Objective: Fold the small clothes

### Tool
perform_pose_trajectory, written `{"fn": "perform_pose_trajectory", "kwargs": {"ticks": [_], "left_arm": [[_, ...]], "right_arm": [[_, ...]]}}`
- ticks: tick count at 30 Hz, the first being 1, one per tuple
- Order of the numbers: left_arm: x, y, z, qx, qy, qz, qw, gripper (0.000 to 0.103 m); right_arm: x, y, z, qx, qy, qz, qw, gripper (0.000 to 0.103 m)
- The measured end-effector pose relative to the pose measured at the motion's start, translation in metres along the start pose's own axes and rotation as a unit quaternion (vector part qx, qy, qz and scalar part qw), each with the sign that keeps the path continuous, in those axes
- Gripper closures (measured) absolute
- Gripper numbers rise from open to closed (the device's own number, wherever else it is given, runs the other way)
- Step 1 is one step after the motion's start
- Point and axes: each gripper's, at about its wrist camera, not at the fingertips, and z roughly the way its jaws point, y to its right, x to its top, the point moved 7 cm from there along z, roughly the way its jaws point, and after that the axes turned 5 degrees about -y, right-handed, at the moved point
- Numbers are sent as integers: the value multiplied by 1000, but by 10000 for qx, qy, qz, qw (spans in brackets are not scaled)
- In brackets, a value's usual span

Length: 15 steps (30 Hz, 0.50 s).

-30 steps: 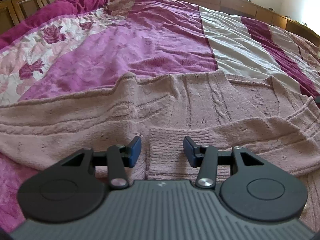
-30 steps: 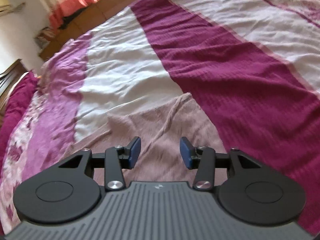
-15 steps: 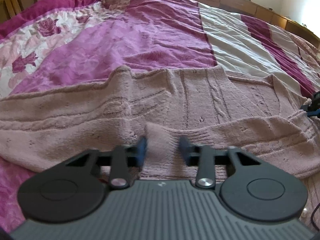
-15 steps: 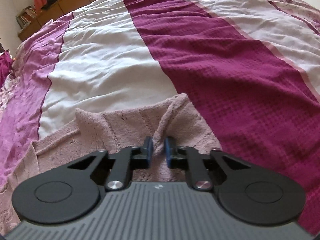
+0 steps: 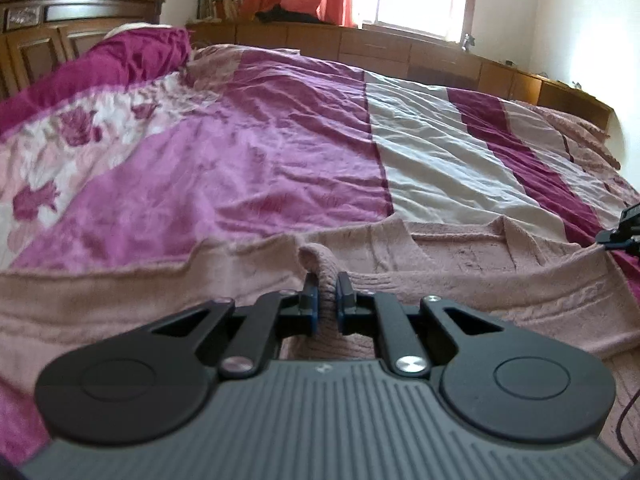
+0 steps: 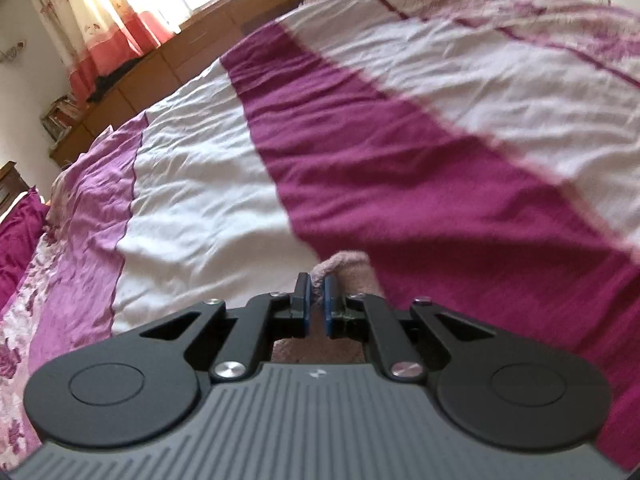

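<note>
Sweater [image 5: 460, 280]: pink knit, spread flat across the bed's near side, ready for folding.
Left hand-held gripper [image 5: 325, 294]: clenched on a pinched-up ridge of the hem.
Right hand-held gripper [image 6: 316, 300]: clamped on another edge, likely so both lift together.
Bedspread [image 5: 280, 152]: striped magenta and white beneath.

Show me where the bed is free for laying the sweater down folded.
Free: the bedspread beyond the sweater, up to the pillow and wooden ledge. Crowded: the near edge, covered by the spread sweater.
</note>
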Motion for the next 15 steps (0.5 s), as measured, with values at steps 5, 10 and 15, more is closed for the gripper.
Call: {"fn": "perform_pose_trajectory", "kwargs": {"ticks": [5, 10, 15], "left_arm": [[-2, 10, 28, 213, -252, 415, 9986, 90], [-16, 3, 51, 496, -700, 499, 9951, 79], [-23, -13, 49, 786, -840, 393, 9926, 46]], "right_arm": [[1, 6, 11, -146, -15, -116, 9998, 97], [-11, 10, 28, -290, -127, -249, 9992, 96], [-16, 9, 26, -28, -192, -329, 9993, 69]]}}
